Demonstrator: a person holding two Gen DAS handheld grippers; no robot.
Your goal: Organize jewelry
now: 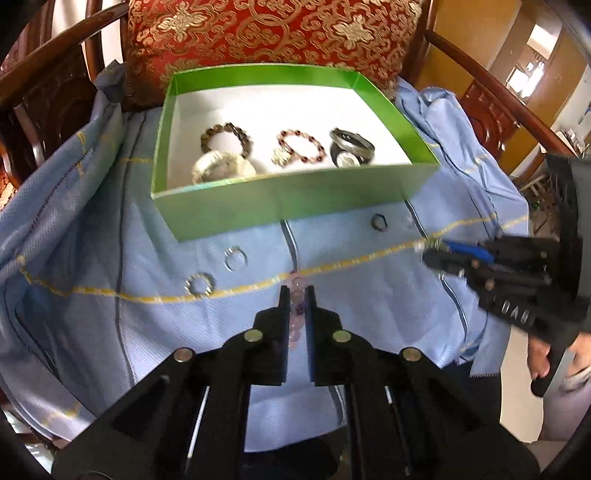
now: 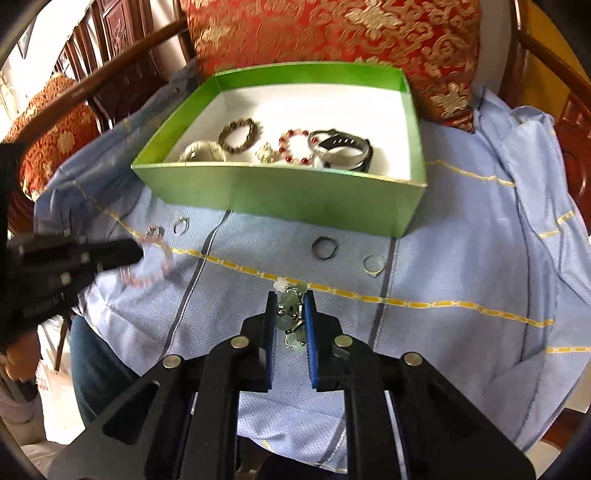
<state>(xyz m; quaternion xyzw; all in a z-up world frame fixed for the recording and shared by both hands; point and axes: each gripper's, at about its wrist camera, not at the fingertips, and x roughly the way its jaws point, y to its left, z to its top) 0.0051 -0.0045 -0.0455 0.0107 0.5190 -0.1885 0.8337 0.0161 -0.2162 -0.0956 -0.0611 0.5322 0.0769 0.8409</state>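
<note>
On the blue cloth (image 1: pixel 110 229), at the left in front of the green box (image 1: pixel 288 199), lay a sparkly silver ring (image 1: pixel 200 284) and, just beside it toward the box, a thin clear-looking ring (image 1: pixel 235 257). The left gripper (image 1: pixel 297 295) was clenched on a pink bead bracelet (image 1: pixel 297 291), whose beads showed between the two black fingers and just past their tips, over the yellow stripe of the cloth.

Inside the box, from left to right, sat a white bangle (image 1: pixel 221 166) touching a brown bead bracelet (image 1: pixel 225 138), then a dark red bead bracelet (image 1: pixel 301 146) with a metal charm, then two watches (image 1: pixel 349 147), one lying against the other.

Further right on the cloth, near the box's front wall, a dark ring (image 2: pixel 324 247) lay with a pale ring (image 2: pixel 373 264) beside it. The right gripper (image 2: pixel 290 306) was closed on a pale green bead bracelet (image 2: pixel 291 314) with small metal links, pinched between its blue pads (image 2: pixel 309 325). A hand (image 1: pixel 543 354) held that gripper's handle. Behind the box a red and gold cushion (image 1: pixel 273 33) leaned on a wooden chair back.
</note>
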